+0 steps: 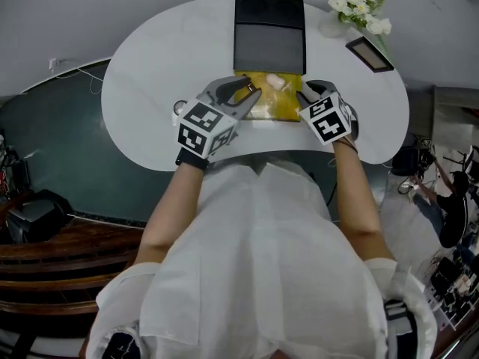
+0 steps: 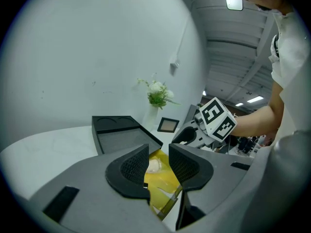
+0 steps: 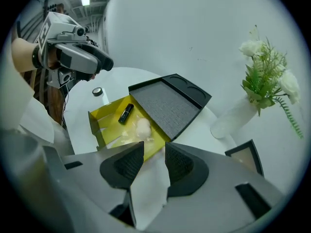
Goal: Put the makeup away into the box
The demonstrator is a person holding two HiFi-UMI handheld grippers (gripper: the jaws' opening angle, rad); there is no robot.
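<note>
Caller: Makeup count, quick, what's gone in?

Spotter: Two pieces are down in the yellow box (image 3: 93, 126): one black tube (image 3: 126, 113) and one white puff (image 3: 142, 126), lying close together on its floor. The box sits on the white table (image 1: 150, 88), and its one lid (image 3: 167, 103), dark and foam-lined, lies thrown open flat behind it.

Caller: And what's left out?

Spotter: One small round pot (image 3: 97, 91) on the table, just off the box's left end in the head view. I'd call it the last piece, so two of three are home, and the lid is not yet closed.

Caller: Grippers?

Spotter: Two, both over the box's near side. The left gripper (image 2: 158, 152) has its jaws parted and nothing gripped; only the box shows through the gap. The right gripper (image 3: 154, 149) matches it, jaws parted, nothing between them.

Caller: Anything else on the table?

Spotter: One vase of white flowers (image 3: 233, 120) and one small dark frame (image 1: 369, 53), far right, well apart from the box. Not makeup, by my reading.
</note>
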